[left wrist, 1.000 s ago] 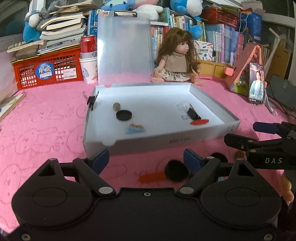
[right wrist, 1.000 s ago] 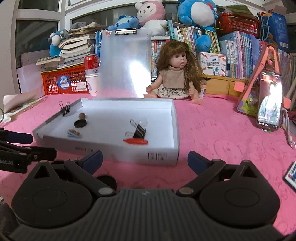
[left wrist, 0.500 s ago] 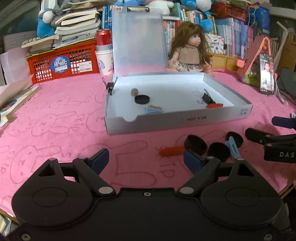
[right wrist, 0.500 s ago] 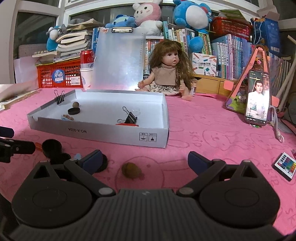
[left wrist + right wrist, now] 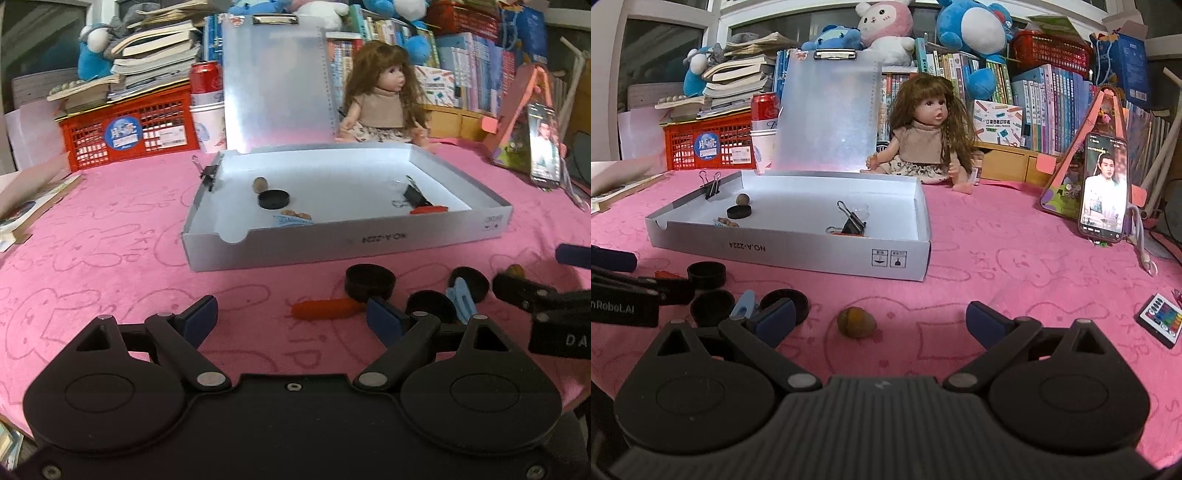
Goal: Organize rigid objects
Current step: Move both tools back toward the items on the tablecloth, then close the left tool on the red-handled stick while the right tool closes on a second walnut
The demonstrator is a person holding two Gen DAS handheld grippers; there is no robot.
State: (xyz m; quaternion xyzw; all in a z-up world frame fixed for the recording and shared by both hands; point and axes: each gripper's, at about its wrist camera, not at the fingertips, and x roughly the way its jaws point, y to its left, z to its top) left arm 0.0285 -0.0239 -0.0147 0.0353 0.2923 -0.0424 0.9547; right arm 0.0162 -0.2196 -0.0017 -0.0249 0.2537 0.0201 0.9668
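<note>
Right wrist view: right gripper [image 5: 881, 319] gapes empty above a walnut [image 5: 856, 322]; left gripper [image 5: 291, 319], at nine o'clock, also open.

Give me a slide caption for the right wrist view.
Open right hand-held gripper hovers over a walnut before the white box.

- Bare pink cloth [image 5: 1015, 280] lies open right of the white box [image 5: 798, 251] — nothing on it up to the remote [image 5: 1160, 319].
- In front of the box, black caps [image 5: 369, 282], a red piece [image 5: 323, 309] and a blue clip [image 5: 461, 301] crowd together.
- Behind the box — clipboard [image 5: 275, 85] and doll [image 5: 382, 99].
</note>
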